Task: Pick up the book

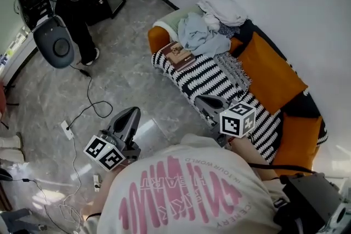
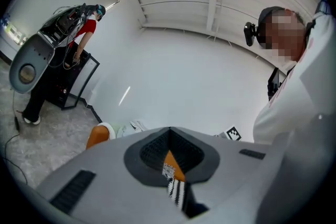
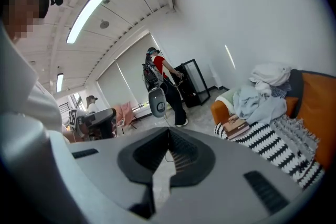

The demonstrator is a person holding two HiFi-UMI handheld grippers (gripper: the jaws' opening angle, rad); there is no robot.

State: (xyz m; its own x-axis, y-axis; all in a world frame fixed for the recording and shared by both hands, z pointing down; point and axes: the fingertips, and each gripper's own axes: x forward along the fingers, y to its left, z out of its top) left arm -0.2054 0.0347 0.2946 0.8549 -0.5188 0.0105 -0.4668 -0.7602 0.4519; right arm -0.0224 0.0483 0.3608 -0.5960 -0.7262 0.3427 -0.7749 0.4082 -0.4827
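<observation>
Two empty grippers, left gripper (image 1: 134, 112) and right gripper (image 1: 201, 100) fingers closed, book (image 1: 179, 55) on striped sofa (image 1: 218, 80), beside clothes heap (image 1: 200, 33).

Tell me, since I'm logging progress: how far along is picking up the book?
Done: nothing; the brown rectangular book lies on the black-and-white striped blanket over the orange sofa. In hand: nothing; the left tool and right tool are both shut and empty, short of it. Left: reach, grip, lift.

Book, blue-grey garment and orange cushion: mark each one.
book (image 1: 179, 55), head view, middle of its cover.
blue-grey garment (image 1: 198, 35), head view, its crumpled middle.
orange cushion (image 1: 270, 73), head view, centre of its face.
</observation>
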